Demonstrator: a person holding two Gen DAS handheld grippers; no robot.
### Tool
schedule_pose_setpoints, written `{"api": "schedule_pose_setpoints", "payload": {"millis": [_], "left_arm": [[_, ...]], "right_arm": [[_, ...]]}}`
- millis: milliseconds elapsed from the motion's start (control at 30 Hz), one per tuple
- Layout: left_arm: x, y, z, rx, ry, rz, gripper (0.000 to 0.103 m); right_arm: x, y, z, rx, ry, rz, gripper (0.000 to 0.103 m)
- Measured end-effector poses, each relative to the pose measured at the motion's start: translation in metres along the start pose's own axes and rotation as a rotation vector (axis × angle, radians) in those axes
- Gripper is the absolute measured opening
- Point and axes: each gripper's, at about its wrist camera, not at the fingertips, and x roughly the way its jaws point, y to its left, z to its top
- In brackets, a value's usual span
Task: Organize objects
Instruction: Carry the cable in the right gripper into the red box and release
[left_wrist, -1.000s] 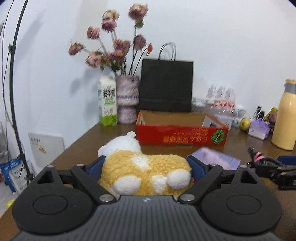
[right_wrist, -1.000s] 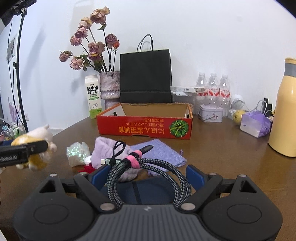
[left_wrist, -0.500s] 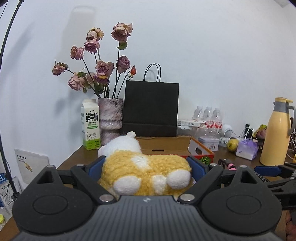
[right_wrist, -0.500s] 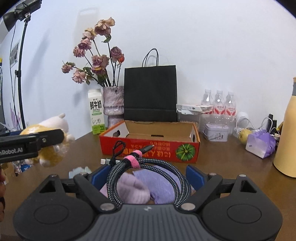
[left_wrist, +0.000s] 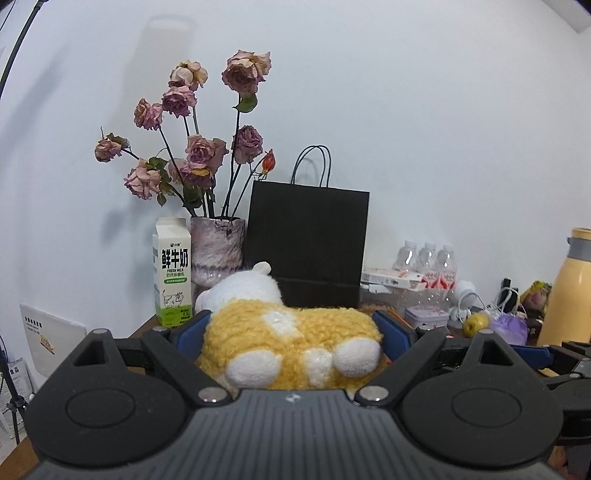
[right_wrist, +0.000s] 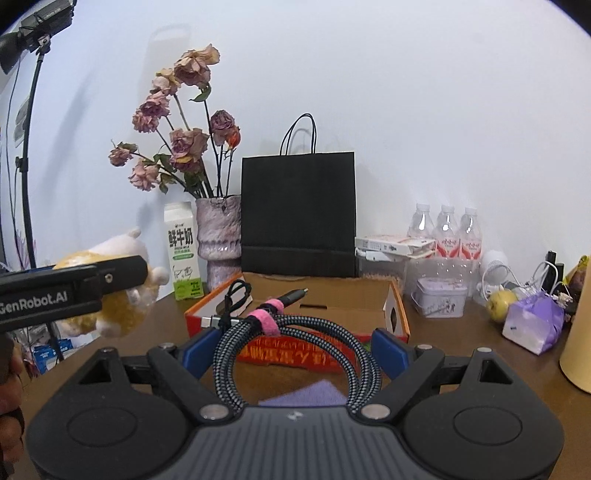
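My left gripper (left_wrist: 291, 328) is shut on a yellow and white plush toy (left_wrist: 291, 343) and holds it in the air, well above the table. The toy also shows in the right wrist view (right_wrist: 110, 291) at the left, with the left gripper's finger across it. My right gripper (right_wrist: 295, 343) is shut on a coiled braided cable (right_wrist: 295, 332) bound with a pink strap. It hangs just in front of the open red cardboard box (right_wrist: 332, 295). A purple cloth (right_wrist: 306, 395) lies on the table below it.
Behind the box stand a black paper bag (right_wrist: 299, 214), a vase of dried roses (right_wrist: 218, 236) and a milk carton (right_wrist: 183, 254). To the right are water bottles (right_wrist: 447, 232), a small tin (right_wrist: 439, 302), an apple (right_wrist: 500, 301), a purple pouch (right_wrist: 535, 321) and a yellow flask (left_wrist: 569, 288).
Both grippers have risen and moved toward the box, each keeping its load. The box is now closer in the right wrist view and hidden behind the plush in the left wrist view.
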Motion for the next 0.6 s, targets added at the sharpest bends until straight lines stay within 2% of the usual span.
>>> {"api": "schedule_pose_setpoints", "payload": {"millis": [367, 600], "left_arm": [[0.059, -0.009, 0.019, -0.021, -0.029, 0.006, 0.092], [0.104, -0.013, 0.023, -0.048, -0.017, 0.016, 0.092]], "right_arm": [[0.062, -0.008, 0.027, 0.003, 0.004, -0.012, 0.089], [0.104, -0.016, 0.041, -0.003, 0.017, -0.01, 0.089]]}}
